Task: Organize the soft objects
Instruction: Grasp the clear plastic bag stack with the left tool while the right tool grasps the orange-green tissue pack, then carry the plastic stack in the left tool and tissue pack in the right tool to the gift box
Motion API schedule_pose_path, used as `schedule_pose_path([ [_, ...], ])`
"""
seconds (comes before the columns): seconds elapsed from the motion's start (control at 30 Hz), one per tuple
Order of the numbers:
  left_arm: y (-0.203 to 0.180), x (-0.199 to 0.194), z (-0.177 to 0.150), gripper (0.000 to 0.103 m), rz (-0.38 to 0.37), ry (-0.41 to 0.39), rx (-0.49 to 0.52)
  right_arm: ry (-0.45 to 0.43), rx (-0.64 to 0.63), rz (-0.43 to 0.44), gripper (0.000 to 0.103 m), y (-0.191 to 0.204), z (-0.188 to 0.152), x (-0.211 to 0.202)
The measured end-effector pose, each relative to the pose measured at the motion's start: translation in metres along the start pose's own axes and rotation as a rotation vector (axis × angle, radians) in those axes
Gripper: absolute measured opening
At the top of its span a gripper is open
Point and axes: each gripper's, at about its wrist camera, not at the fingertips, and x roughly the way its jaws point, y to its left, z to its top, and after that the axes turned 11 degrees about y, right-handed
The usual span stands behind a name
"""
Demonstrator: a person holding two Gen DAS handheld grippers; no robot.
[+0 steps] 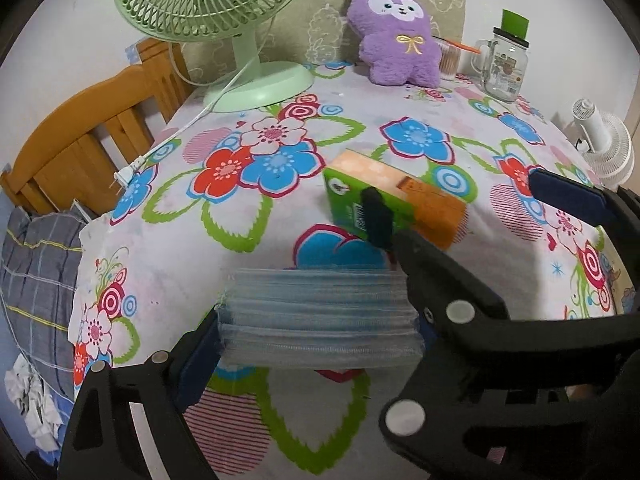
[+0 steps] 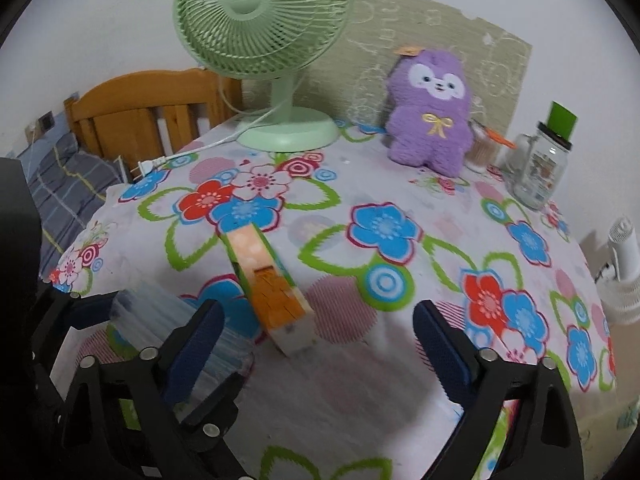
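Left tongs (image 1: 320, 320) clamp masks (image 1: 320, 312) over floral tablecloth (image 1: 180, 220) (bed (image 1: 36, 280) beside).

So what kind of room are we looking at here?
Most likely a bedroom at home. A wooden bed frame with a plaid pillow sits beside a table under a flowered tablecloth, and a purple plush toy and green desk fan stand on it.

On the bench (image 2: 360, 380), the fan (image 2: 262, 20) stands rear left, the plush toy (image 2: 430, 120) rear centre, the jar (image 2: 540, 172) rear right, the tissue box (image 2: 268, 280) in front, beside the mask stack (image 1: 320, 316).
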Motion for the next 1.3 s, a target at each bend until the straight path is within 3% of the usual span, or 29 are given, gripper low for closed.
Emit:
schedule_pose_path([
  [0.07,0.001,0.001,0.001,0.093,0.001,0.001,0.000,0.007,-0.009,0.015,0.083,0.002,0.003,0.005],
  [0.17,0.003,0.005,0.002,0.093,-0.005,0.009,-0.005,0.023,-0.013,0.044,0.059,0.004,0.005,0.011],
  [0.23,0.005,0.007,0.002,0.093,-0.003,0.013,-0.007,0.042,-0.015,0.065,0.036,0.004,0.004,0.015],
  [0.33,0.005,0.008,0.002,0.093,-0.005,0.015,-0.005,0.068,-0.012,0.081,0.026,0.003,0.003,0.016],
  [0.73,-0.010,-0.007,-0.008,0.093,-0.016,-0.026,0.020,0.087,0.054,0.064,0.025,-0.009,-0.015,-0.002],
  [1.3,-0.050,-0.040,-0.031,0.093,-0.034,-0.097,0.070,0.030,0.165,0.011,0.025,-0.035,-0.055,-0.055],
])
